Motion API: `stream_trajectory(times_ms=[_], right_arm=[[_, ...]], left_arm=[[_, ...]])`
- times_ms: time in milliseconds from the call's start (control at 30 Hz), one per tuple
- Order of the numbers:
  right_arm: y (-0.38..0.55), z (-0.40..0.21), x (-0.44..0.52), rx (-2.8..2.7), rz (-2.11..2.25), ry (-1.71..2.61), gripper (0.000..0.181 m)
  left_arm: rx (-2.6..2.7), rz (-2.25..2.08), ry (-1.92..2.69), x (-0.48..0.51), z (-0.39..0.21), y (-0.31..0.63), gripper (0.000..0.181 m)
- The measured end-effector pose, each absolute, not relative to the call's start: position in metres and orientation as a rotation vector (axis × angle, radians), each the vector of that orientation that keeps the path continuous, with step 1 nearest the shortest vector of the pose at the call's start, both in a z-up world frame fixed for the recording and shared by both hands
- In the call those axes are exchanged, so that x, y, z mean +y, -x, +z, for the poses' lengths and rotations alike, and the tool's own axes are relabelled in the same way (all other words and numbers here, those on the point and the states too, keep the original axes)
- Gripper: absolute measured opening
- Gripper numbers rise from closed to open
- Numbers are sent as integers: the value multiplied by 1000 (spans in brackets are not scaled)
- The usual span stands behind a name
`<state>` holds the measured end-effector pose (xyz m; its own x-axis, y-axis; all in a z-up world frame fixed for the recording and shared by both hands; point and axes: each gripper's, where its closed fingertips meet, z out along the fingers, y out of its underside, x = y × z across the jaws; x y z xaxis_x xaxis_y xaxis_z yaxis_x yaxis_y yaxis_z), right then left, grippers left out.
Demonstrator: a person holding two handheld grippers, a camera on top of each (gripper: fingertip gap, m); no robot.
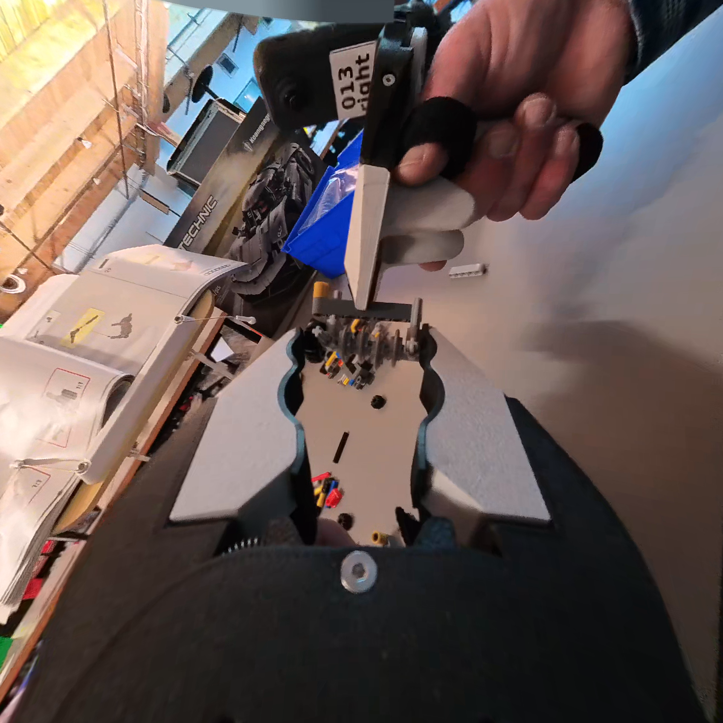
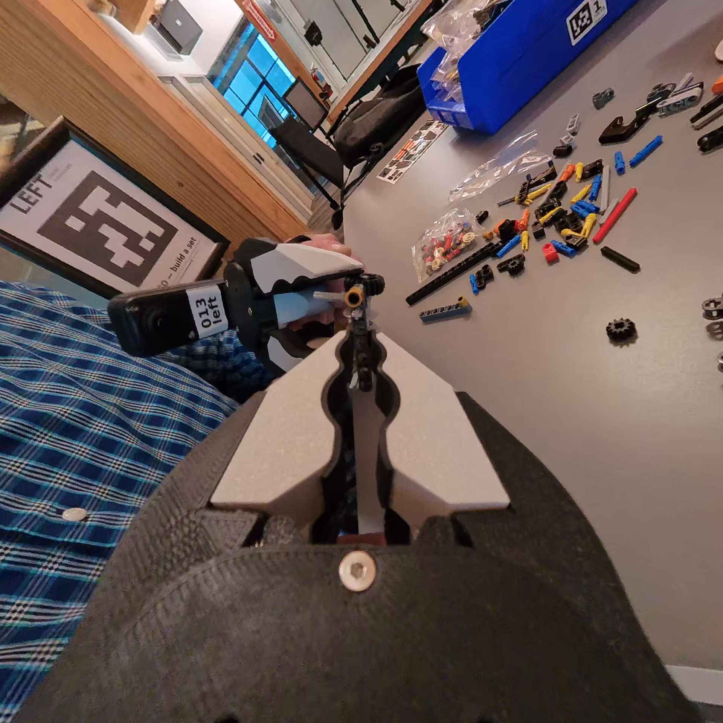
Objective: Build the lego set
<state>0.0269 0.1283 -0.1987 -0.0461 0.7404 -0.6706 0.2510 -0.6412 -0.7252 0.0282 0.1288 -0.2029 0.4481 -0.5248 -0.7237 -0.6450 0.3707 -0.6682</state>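
Note:
A small lego assembly of grey gears on an axle, with a yellow-tipped end, sits between the fingertips of my left gripper, which is shut on it above the grey table. My right gripper comes in from above and pinches the dark grey beam on top of the assembly. In the right wrist view my right gripper is shut on that beam. My left gripper holds the assembly's far end there, at the yellow-tipped end.
An open instruction booklet, the set's box and a blue bin stand at the table's far side. Loose pieces, a bag of parts, a long black beam and a black gear lie on the table. A plaid-shirted person is close by. The tips of both grippers are at nearly the same place.

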Motion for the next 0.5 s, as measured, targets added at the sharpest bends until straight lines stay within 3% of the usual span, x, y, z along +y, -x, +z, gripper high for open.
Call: stream_trajectory(times_ms=[500], right_arm=[[-27, -198, 131, -1053, 1796, 1901, 4]], left_arm=[[1263, 242, 1164, 134, -205, -25, 56]])
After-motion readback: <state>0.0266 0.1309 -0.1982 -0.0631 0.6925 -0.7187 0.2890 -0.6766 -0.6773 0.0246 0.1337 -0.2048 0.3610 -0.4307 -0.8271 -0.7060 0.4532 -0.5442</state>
